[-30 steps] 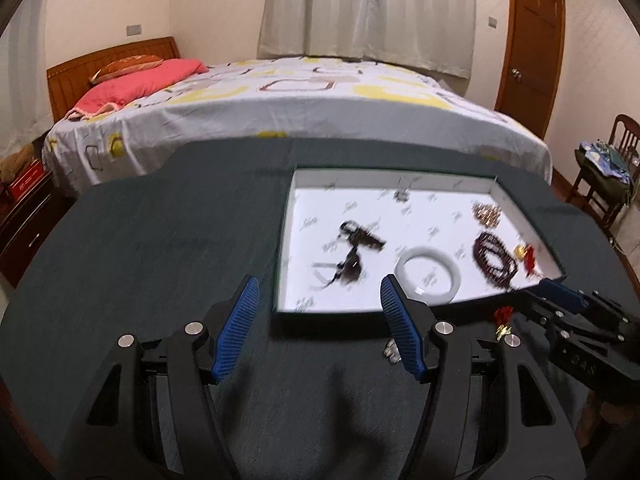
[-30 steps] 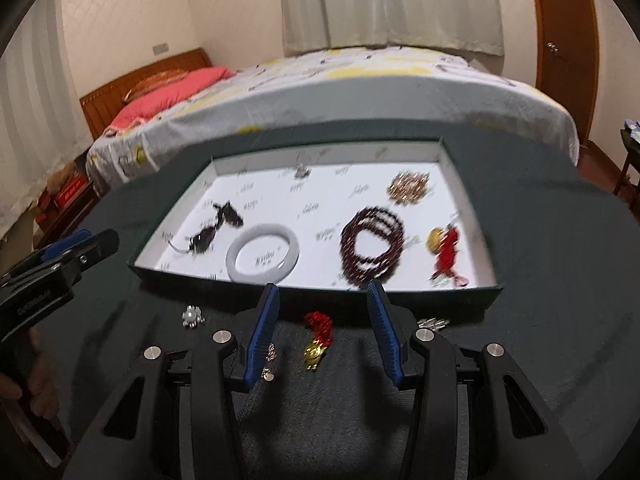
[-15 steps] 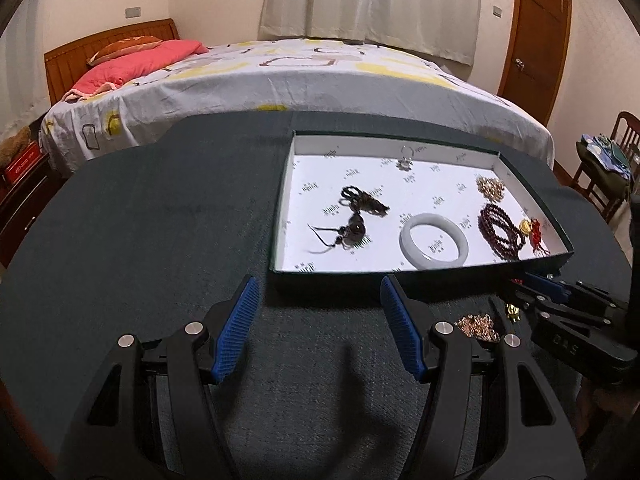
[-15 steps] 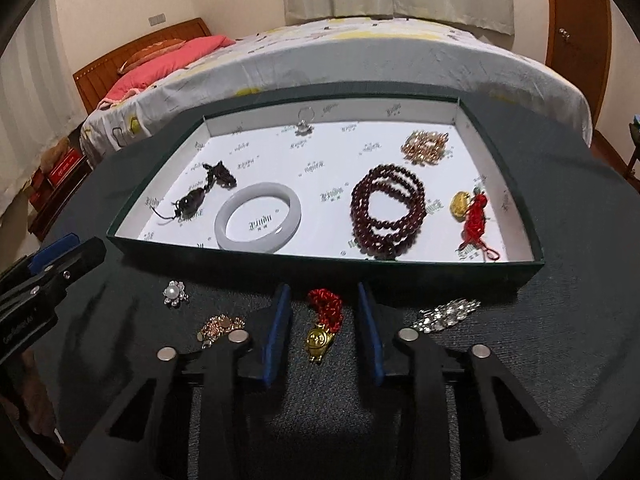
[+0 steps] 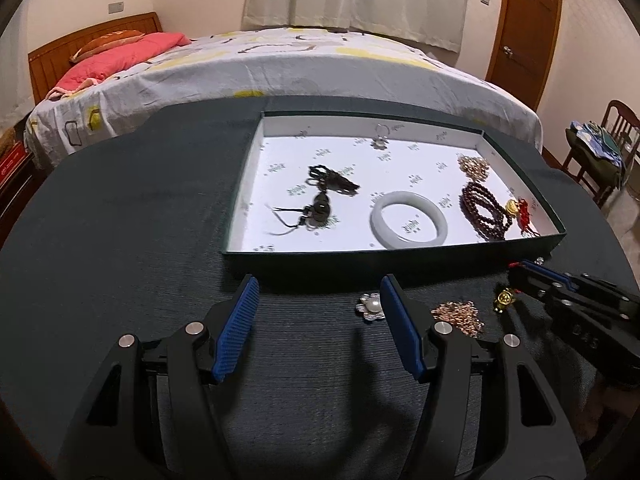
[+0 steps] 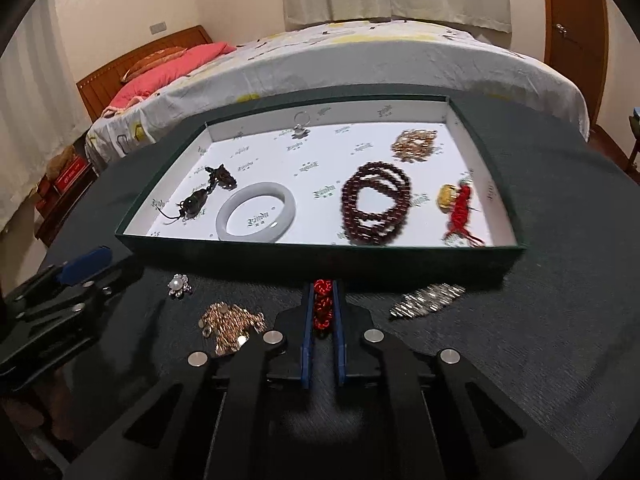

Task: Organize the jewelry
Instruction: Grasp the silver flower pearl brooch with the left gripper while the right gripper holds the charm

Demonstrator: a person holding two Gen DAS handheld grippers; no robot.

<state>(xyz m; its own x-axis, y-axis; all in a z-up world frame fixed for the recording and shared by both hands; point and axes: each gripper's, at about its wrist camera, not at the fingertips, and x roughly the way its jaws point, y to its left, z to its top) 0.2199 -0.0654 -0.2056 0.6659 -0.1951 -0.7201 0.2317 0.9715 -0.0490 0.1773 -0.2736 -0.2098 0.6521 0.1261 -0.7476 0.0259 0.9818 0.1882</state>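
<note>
A dark green tray (image 6: pixel 320 258) with a white floor holds a white bangle (image 6: pixel 256 212), dark red beads (image 6: pixel 376 208), a gold and red charm (image 6: pixel 456 204), a black pendant (image 6: pixel 196 200) and a gold chain (image 6: pixel 414 142). My right gripper (image 6: pixel 323 300) is shut on a red knotted cord charm (image 6: pixel 323 304) on the dark tablecloth just before the tray; its gold end (image 5: pixel 505 299) shows in the left wrist view. My left gripper (image 5: pixel 318 308) is open and empty, low over the cloth before the tray (image 5: pixel 400 268).
On the cloth before the tray lie a pearl flower brooch (image 6: pixel 179 285), a rose-gold chain (image 6: pixel 230 322) and a silver sparkly clip (image 6: pixel 428 300). A bed (image 6: pixel 360 64) stands behind the table. A door (image 5: pixel 524 28) and a chair (image 5: pixel 600 148) are at the right.
My right gripper has closed from open onto the red cord charm. My left gripper has moved right along the tray's front, so the brooch and chain come into its view.
</note>
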